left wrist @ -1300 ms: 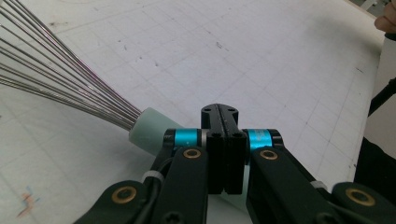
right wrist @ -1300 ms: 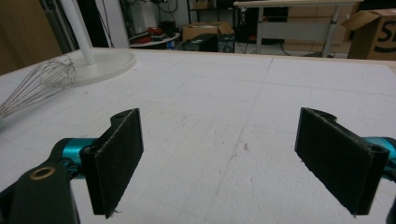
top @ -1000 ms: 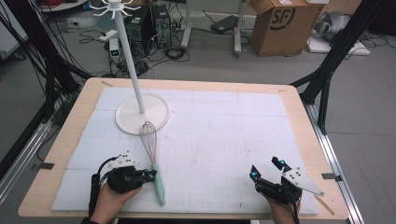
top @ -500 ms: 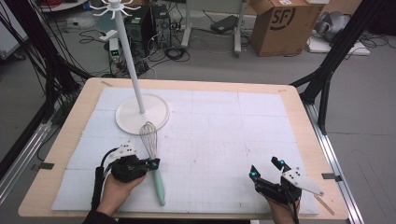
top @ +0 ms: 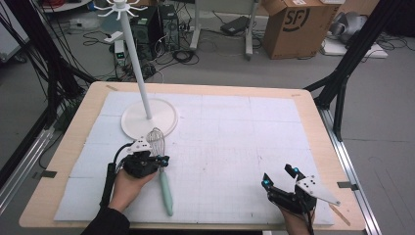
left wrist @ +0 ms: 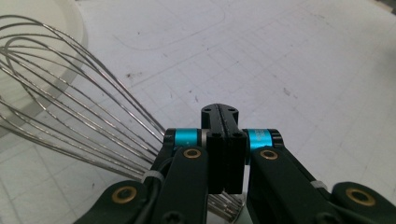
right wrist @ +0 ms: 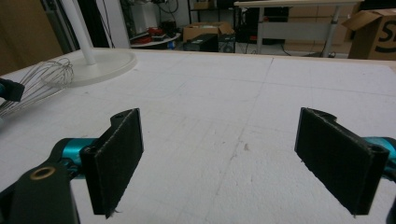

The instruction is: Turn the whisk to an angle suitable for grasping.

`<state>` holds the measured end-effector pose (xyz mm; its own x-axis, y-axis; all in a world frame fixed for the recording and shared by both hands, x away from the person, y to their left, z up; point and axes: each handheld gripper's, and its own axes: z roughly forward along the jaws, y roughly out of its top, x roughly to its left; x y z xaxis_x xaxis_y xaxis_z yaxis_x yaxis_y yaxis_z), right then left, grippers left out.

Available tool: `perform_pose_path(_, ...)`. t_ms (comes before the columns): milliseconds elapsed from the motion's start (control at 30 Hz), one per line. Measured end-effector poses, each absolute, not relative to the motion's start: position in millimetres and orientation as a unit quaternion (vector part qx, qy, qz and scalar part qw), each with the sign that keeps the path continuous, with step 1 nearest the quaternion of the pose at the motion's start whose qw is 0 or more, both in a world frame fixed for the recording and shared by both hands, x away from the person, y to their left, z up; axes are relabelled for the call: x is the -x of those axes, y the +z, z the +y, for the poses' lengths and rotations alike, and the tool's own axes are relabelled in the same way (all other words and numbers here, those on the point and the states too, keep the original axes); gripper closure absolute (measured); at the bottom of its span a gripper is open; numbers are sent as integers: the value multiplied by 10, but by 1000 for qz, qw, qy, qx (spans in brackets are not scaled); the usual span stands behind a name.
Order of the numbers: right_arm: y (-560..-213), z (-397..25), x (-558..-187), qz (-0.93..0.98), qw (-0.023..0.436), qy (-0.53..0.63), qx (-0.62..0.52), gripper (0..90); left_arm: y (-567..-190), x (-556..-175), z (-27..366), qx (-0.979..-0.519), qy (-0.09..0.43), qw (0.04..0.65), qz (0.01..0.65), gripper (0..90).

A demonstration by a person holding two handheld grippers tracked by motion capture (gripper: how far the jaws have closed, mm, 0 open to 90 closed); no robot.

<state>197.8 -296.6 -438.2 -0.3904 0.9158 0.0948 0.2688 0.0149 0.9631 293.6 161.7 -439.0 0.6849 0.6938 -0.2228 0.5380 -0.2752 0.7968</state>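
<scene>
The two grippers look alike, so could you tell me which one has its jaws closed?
The left gripper, beside the whisk, has its jaws pressed flat together. The right gripper holds its jaws wide apart over bare mat.

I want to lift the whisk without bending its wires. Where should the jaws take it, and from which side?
Probably the mint handle, not the wire head. The whisk lies flat on the mat, head toward the stand's base, so come from above with the jaws straddling the handle. The left gripper is nearest, shut at the neck.
</scene>
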Motion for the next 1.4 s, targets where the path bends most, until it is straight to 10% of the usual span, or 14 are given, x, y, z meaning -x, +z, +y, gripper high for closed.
perform_pose_path(1400,-4393,-2946,-1980,647,306,524,-462,141,-4383,-2565,2151,-777,53,503,375,897)
